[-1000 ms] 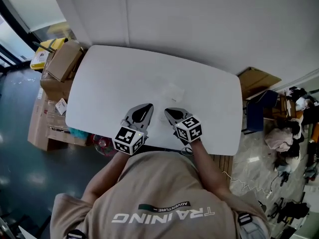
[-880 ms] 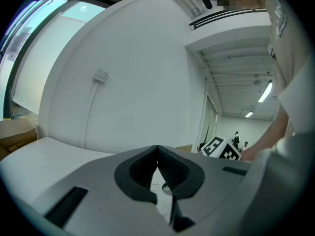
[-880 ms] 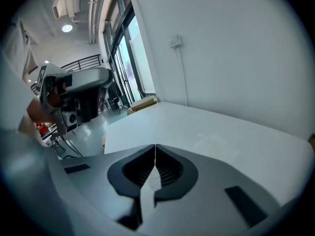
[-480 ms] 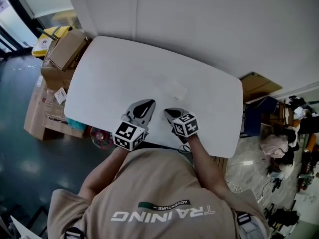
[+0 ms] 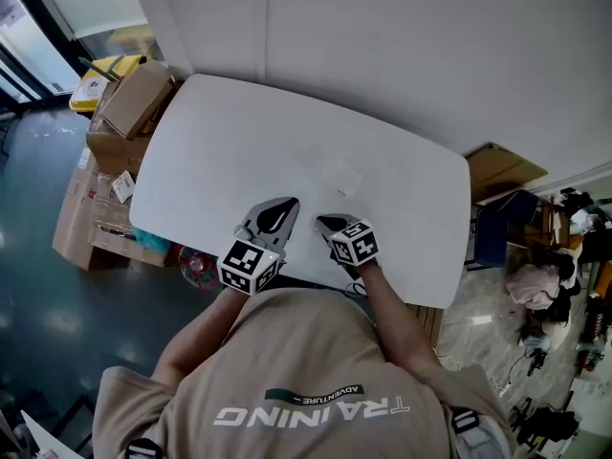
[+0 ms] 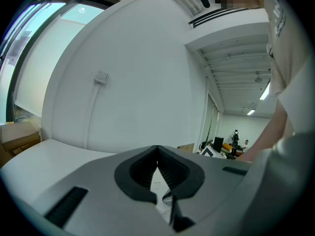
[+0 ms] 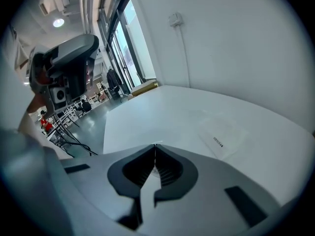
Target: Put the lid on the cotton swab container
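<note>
Nothing of the task looks done yet. The left hand-held gripper (image 5: 284,205) and right hand-held gripper (image 5: 325,222) sit clenched and empty by the near edge of the desk (image 5: 220,132). The pale, clear cotton swab container (image 5: 340,176) lies near the desk's middle, apart from both; I cannot make out a separate lid. The desk is otherwise bare, giving free room. A wall (image 5: 402,46) backs the far edge, and cardboard boxes (image 5: 129,113) stand off the left edge.

The left tongs (image 5: 285,204) and right tongs (image 5: 321,221) are held side by side over the near edge of the table (image 5: 287,132). Both pairs of jaws are pressed together, nothing gripped. Both forearms are extended forward.
</note>
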Available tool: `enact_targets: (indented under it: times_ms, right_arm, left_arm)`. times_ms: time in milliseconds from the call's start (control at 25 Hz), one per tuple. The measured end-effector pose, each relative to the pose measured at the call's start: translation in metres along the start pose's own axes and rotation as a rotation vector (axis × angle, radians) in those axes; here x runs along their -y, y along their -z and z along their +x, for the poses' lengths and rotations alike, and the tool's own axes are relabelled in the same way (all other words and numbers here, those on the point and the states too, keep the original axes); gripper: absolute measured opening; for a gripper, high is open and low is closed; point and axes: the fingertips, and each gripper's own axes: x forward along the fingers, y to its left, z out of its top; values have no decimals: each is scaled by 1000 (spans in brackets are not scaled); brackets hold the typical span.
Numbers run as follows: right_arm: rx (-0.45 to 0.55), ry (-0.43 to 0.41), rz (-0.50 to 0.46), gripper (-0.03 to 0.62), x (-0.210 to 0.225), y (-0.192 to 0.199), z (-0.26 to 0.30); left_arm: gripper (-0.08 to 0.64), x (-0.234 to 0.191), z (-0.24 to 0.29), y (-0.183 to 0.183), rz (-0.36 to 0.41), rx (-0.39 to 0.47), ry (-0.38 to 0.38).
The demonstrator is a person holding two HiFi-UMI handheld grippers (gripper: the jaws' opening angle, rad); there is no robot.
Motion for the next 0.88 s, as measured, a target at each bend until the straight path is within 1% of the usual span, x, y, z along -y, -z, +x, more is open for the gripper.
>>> enact_targets:
  times_ms: [80,200,280,520,600,680,760,880]
  right_arm:
    - [-20,4,-12,18,0,0,0]
    - [-88,34,-85,18,-3,3,5]
    - [-106,56,-119,17,-4,3,8]
    - [-87,42,-64,18,-2,1,11]
    - [-84,38,-72,18,-3,2,11]
    - [-68,38,-107,18,-6,1,9]
    - [-20,44,-138,18,-10,-3,3]
    - [81,54,-121,18,-15,-17,-18]
  left_arm:
    - [14,1,-1,0,2,-1,-3]
    - [13,0,-3,1,-8,-1,-10]
    - [13,0,-4,1,-10,0,-12]
    - [13,1,-1,2,-1,0,-2]
    - [13,3,-1,2,1,-1,5]
    - [13,5,-2,0,5,1,11]
    - [13,6,-3,-3,14,4,18]
    - [13,7,-2,-6,29,0,29]
